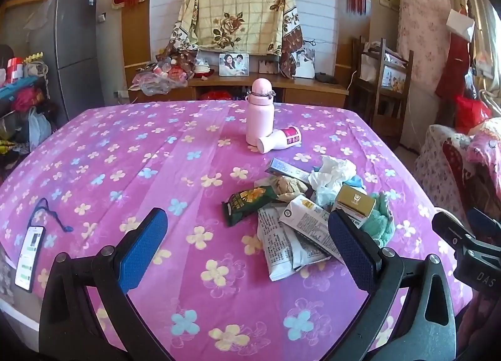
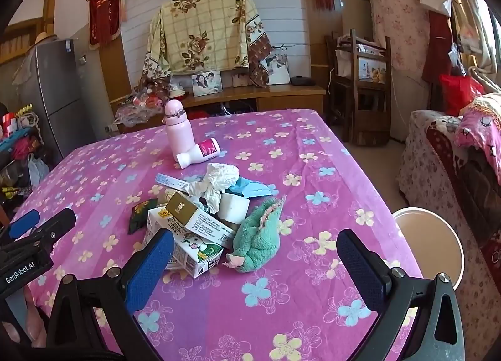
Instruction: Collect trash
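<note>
In the left wrist view, the left tool is spread wide and holds nothing. It points down at a slant toward the worktop, which is covered by a pink flowered cloth. The trash pile lies ahead of it and to the right, toward the right edge of the worktop. The nearest pieces are a printed wrapper and a white carton, which lies just beside the right finger of this tool. A dark snack bag lies at the left side of the pile, with its long axis across the view. A phone lies near the left edge. A pink bottle stands behind the pile.

In the right wrist view, the right tool is also fully apart and empty, tilted down in the same way. The pile is directly ahead of it. A milk carton lies just beside its left finger, and a green plush toy lies between the fingers but farther away. A round bin stands beside the right edge of the worktop.

I judge that the right hand is better placed for the first grasp, because the pile is centred before it and the bin is on its side.
</note>
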The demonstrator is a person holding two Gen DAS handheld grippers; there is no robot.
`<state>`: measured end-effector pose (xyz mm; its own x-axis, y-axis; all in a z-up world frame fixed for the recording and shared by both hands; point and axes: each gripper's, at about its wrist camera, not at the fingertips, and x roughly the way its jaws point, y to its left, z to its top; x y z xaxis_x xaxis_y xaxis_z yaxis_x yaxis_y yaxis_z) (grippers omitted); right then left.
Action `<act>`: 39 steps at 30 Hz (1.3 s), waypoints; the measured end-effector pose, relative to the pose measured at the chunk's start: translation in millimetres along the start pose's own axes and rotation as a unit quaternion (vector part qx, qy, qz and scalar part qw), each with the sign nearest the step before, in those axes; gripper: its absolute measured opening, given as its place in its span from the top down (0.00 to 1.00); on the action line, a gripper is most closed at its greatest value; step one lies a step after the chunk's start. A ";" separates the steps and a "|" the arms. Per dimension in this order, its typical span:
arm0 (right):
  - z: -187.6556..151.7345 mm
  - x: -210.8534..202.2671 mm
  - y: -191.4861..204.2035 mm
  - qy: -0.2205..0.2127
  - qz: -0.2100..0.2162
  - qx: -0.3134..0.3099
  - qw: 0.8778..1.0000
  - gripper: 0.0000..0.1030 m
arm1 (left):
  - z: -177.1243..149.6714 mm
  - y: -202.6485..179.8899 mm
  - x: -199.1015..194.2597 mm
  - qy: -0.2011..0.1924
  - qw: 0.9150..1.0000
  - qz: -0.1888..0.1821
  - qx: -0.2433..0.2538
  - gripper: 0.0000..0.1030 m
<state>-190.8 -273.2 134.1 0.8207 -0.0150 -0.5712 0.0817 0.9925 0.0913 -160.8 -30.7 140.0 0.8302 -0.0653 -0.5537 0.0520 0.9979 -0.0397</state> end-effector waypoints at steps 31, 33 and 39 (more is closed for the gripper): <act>5.5 -0.8 -3.5 -0.027 0.000 0.013 1.000 0.00 | 2.8 -0.4 -3.2 -0.027 1.000 -0.008 -0.008 0.01; 7.0 -0.1 -4.3 -0.021 0.003 0.019 1.000 0.00 | 2.7 -0.5 -3.3 -0.028 1.000 -0.007 -0.008 0.01; 8.2 0.4 -4.3 -0.020 0.002 0.025 0.999 0.00 | 2.3 -0.9 -3.4 -0.028 1.000 -0.008 -0.008 0.01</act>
<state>-186.1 -278.4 140.2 0.8435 -0.0168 -0.5369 0.1052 0.9853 0.1344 -162.4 -31.3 143.9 0.8590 -0.0799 -0.5058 0.0563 0.9965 -0.0618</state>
